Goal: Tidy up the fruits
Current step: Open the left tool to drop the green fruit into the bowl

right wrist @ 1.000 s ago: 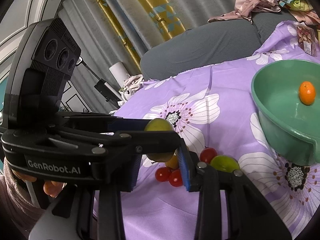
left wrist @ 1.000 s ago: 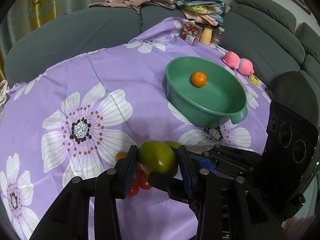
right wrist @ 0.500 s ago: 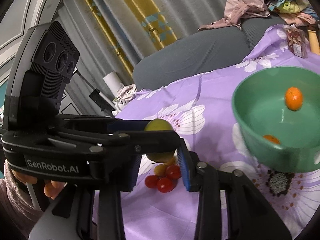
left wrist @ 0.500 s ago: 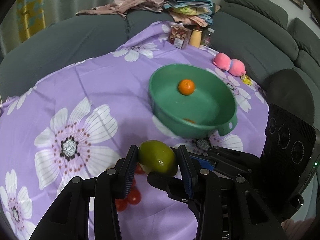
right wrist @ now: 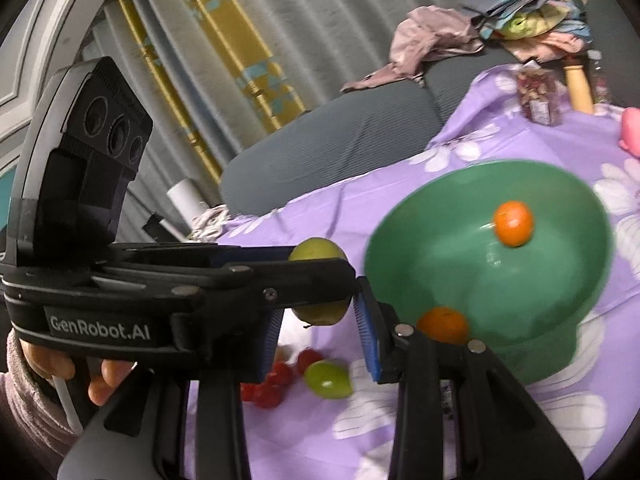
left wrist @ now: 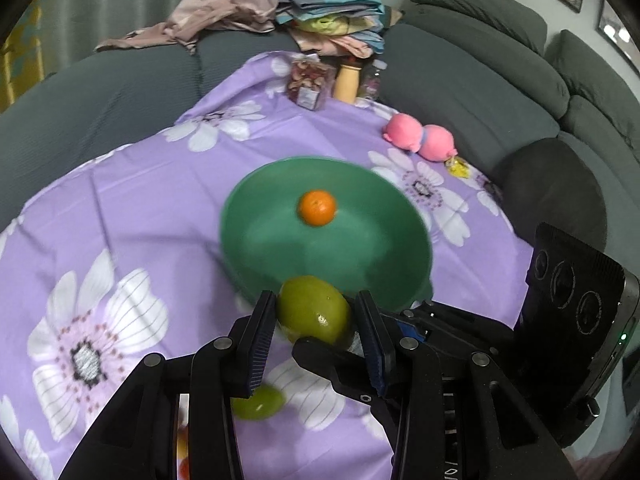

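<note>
Moved closer: left hand-held gripper [left wrist: 316, 320] clamped on round green fruit [left wrist: 313, 309], now at near rim of green plastic bowl [left wrist: 256, 240]; right hand-held gripper [right wrist: 320, 320] nearly together, holding nothing.

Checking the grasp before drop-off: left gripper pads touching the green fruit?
Touching. In the left wrist view the left gripper has both pads against the sides of the green fruit, which hangs clear of the cloth near the green bowl.

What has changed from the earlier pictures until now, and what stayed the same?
Both grippers moved toward the green bowl, which now looms close ahead. The left gripper keeps its grip on the green fruit, carried along. Nothing was released. The orange stays in the bowl, and the second green fruit remains on the cloth.
</note>
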Demonstrator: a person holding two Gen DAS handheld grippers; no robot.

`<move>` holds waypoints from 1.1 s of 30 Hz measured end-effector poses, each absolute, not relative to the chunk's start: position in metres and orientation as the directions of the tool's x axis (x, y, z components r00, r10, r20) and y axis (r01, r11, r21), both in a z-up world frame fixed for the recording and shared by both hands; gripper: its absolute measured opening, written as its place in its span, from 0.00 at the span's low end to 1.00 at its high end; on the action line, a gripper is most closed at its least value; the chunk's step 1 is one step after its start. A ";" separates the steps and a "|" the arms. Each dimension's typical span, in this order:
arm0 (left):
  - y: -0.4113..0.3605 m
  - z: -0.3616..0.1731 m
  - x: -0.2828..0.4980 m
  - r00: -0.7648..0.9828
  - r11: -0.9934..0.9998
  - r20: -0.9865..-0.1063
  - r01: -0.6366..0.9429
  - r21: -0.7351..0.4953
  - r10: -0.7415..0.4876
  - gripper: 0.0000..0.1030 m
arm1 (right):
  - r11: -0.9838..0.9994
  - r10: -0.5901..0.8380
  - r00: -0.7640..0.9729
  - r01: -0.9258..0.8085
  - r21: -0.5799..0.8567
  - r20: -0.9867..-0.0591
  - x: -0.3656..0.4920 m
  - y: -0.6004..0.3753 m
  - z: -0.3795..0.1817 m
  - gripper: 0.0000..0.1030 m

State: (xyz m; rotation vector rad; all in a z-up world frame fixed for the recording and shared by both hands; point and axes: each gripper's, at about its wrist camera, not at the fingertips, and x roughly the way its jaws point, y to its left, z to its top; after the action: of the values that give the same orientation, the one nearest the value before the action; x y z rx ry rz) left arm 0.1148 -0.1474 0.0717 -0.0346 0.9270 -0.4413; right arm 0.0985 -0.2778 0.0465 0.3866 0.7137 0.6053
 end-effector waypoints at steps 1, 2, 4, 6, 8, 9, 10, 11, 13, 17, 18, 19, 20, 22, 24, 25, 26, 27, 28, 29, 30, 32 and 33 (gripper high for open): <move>-0.152 0.072 0.117 0.516 0.908 -0.764 0.356 -0.219 -0.387 0.39 | 0.766 0.629 0.603 -0.373 0.524 -0.491 0.100 -0.282 0.046 0.35; -0.156 0.072 0.120 0.514 0.905 -0.762 0.362 -0.224 -0.394 0.39 | 0.768 0.624 0.607 -0.363 0.527 -0.491 0.103 -0.286 0.046 0.35; -0.163 0.069 0.128 0.502 0.893 -0.756 0.375 -0.248 -0.420 0.39 | 0.782 0.603 0.621 -0.337 0.524 -0.500 0.109 -0.295 0.044 0.35; -0.168 0.066 0.133 0.488 0.882 -0.751 0.385 -0.271 -0.444 0.39 | 0.799 0.576 0.634 -0.308 0.516 -0.515 0.114 -0.302 0.041 0.35; -0.174 0.061 0.139 0.465 0.871 -0.753 0.392 -0.296 -0.465 0.39 | 0.817 0.546 0.646 -0.271 0.509 -0.534 0.115 -0.309 0.037 0.35; -0.176 0.059 0.139 0.458 0.868 -0.755 0.395 -0.301 -0.470 0.39 | 0.825 0.534 0.648 -0.259 0.502 -0.543 0.116 -0.310 0.035 0.35; -0.179 0.057 0.141 0.450 0.865 -0.757 0.400 -0.303 -0.473 0.39 | 0.835 0.519 0.649 -0.244 0.494 -0.557 0.118 -0.311 0.033 0.35; -0.181 0.056 0.141 0.448 0.864 -0.757 0.402 -0.304 -0.475 0.39 | 0.842 0.507 0.648 -0.230 0.488 -0.568 0.119 -0.312 0.031 0.35; -0.184 0.053 0.144 0.442 0.861 -0.757 0.401 -0.312 -0.481 0.39 | 0.863 0.475 0.657 -0.219 0.455 -0.586 0.120 -0.313 0.030 0.35; -0.185 0.046 0.148 0.424 0.856 -0.757 0.382 -0.348 -0.497 0.39 | 0.884 0.440 0.662 -0.202 0.421 -0.607 0.124 -0.314 0.027 0.37; -0.185 0.046 0.148 0.423 0.854 -0.754 0.380 -0.355 -0.502 0.39 | 0.888 0.434 0.664 -0.203 0.411 -0.609 0.125 -0.314 0.027 0.37; -0.185 0.045 0.148 0.425 0.853 -0.752 0.379 -0.359 -0.504 0.39 | 0.889 0.433 0.666 -0.205 0.409 -0.607 0.125 -0.314 0.027 0.36; -0.185 0.045 0.147 0.428 0.854 -0.750 0.375 -0.360 -0.505 0.39 | 0.890 0.432 0.668 -0.206 0.407 -0.606 0.125 -0.314 0.027 0.37; -0.184 0.044 0.147 0.428 0.853 -0.747 0.367 -0.371 -0.509 0.39 | 0.895 0.423 0.674 -0.204 0.398 -0.606 0.125 -0.314 0.028 0.44; -0.179 0.045 0.146 0.436 0.855 -0.742 0.348 -0.384 -0.510 0.51 | 0.904 0.405 0.685 -0.199 0.379 -0.605 0.123 -0.314 0.029 0.51; -0.176 0.047 0.144 0.447 0.855 -0.733 0.342 -0.390 -0.513 0.62 | 0.906 0.401 0.691 -0.201 0.373 -0.602 0.121 -0.314 0.030 0.55; -0.174 0.049 0.143 0.456 0.854 -0.725 0.339 -0.395 -0.517 0.70 | 0.907 0.398 0.694 -0.202 0.369 -0.600 0.121 -0.315 0.031 0.60; -0.169 0.052 0.141 0.467 0.852 -0.714 0.336 -0.403 -0.522 0.72 | 0.908 0.396 0.699 -0.202 0.367 -0.595 0.119 -0.315 0.031 0.62; -0.165 0.055 0.139 0.476 0.850 -0.706 0.330 -0.410 -0.525 0.73 | 0.908 0.396 0.702 -0.202 0.367 -0.592 0.118 -0.315 0.032 0.64; -0.160 0.058 0.136 0.485 0.851 -0.700 0.323 -0.414 -0.525 0.76 | 0.906 0.399 0.705 -0.205 0.369 -0.586 0.117 -0.315 0.032 0.66; -0.155 0.060 0.134 0.496 0.856 -0.697 0.315 -0.411 -0.518 0.78 | 0.905 0.402 0.708 -0.209 0.372 -0.580 0.116 -0.315 0.033 0.67; -0.139 0.066 0.126 0.535 0.873 -0.690 0.282 -0.398 -0.488 0.85 | 0.903 0.405 0.718 -0.217 0.371 -0.565 0.114 -0.314 0.035 0.73; -0.133 0.067 0.124 0.546 0.877 -0.686 0.267 -0.400 -0.480 0.85 | 0.902 0.406 0.725 -0.221 0.370 -0.557 0.112 -0.314 0.037 0.75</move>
State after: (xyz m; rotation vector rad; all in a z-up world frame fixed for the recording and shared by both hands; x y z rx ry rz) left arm 0.1241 -0.1327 0.0671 -0.2612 0.8890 -0.4488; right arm 0.1116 -0.3140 0.0366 0.2883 0.6773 0.3514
